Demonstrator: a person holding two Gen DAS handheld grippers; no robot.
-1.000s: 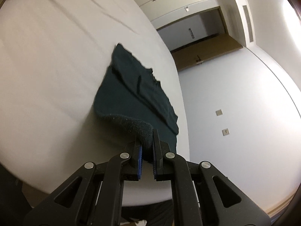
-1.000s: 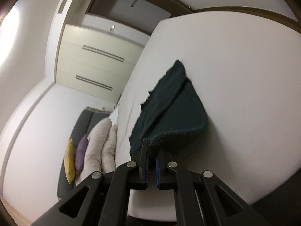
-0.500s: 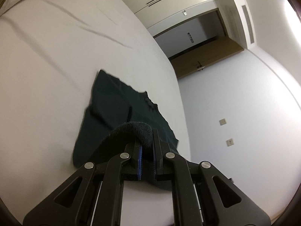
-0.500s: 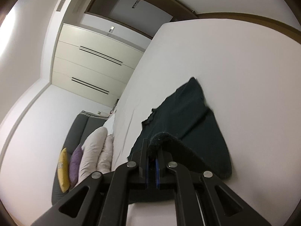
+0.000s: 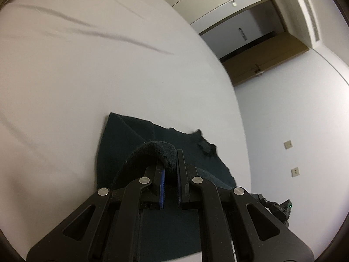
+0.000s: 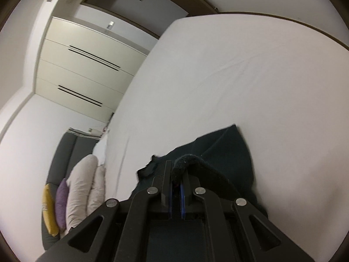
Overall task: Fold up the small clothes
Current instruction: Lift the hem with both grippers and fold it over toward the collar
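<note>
White bed [image 5: 109, 76], pillows [image 6: 85, 187], perhaps sofa [image 6: 65, 152]

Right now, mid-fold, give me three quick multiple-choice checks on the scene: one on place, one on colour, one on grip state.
1. Where does the dark green fleece garment lie?
A. on the white bed sheet
B. on the grey sofa
C. on the floor

2. What colour is the cushion next to the yellow cushion?
A. red
B. purple
C. black

3. What are the left gripper and right gripper doing?
A. both open, empty
B. only the left holds cloth
C. each shut on a rolled garment edge

Answers: 1 A, white sheet surrounds the garment; 2 B, a purple cushion sits beside it; 3 C, cloth is pinched between each pair of fingers.
</note>
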